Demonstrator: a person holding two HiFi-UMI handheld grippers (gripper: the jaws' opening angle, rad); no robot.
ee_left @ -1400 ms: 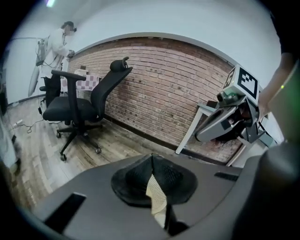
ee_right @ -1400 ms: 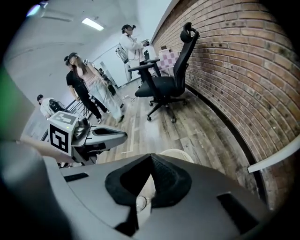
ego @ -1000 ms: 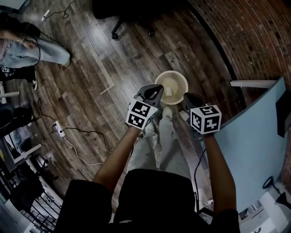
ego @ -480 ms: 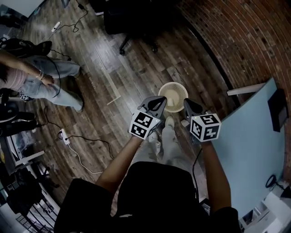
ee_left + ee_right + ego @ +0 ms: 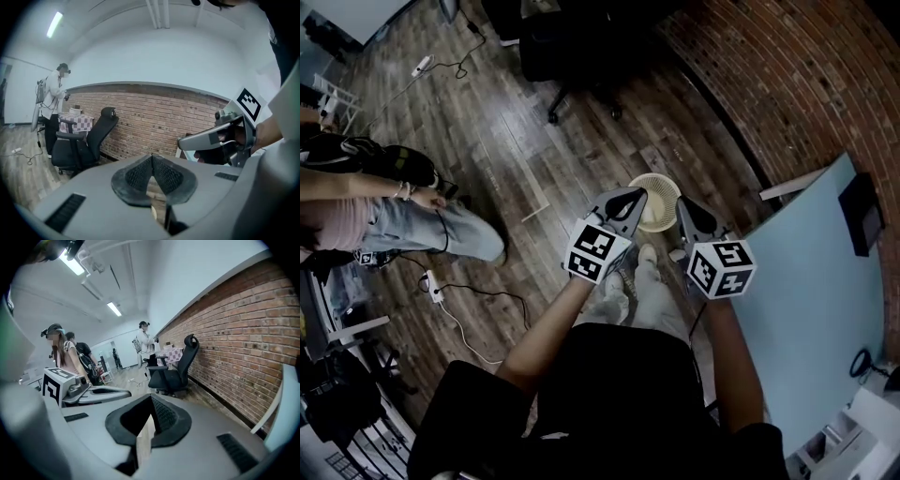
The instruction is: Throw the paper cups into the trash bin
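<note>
Holds left gripper [image 5: 630, 195] and right gripper [image 5: 684, 208], jaws pressed together on nothing, flanking from above the near rim of the trash bin [image 5: 656, 177]; open wooden floor [image 5: 534, 141] leftward, brick wall [image 5: 787, 75] rightward.

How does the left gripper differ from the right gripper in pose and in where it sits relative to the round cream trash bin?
In the head view, the left gripper overlaps the left rim of the round cream trash bin, while the right gripper sits at the bin's right edge. The left gripper view faces the red brick wall squarely, while the right gripper view looks along it. Both grippers are shut with nothing between them.
</note>
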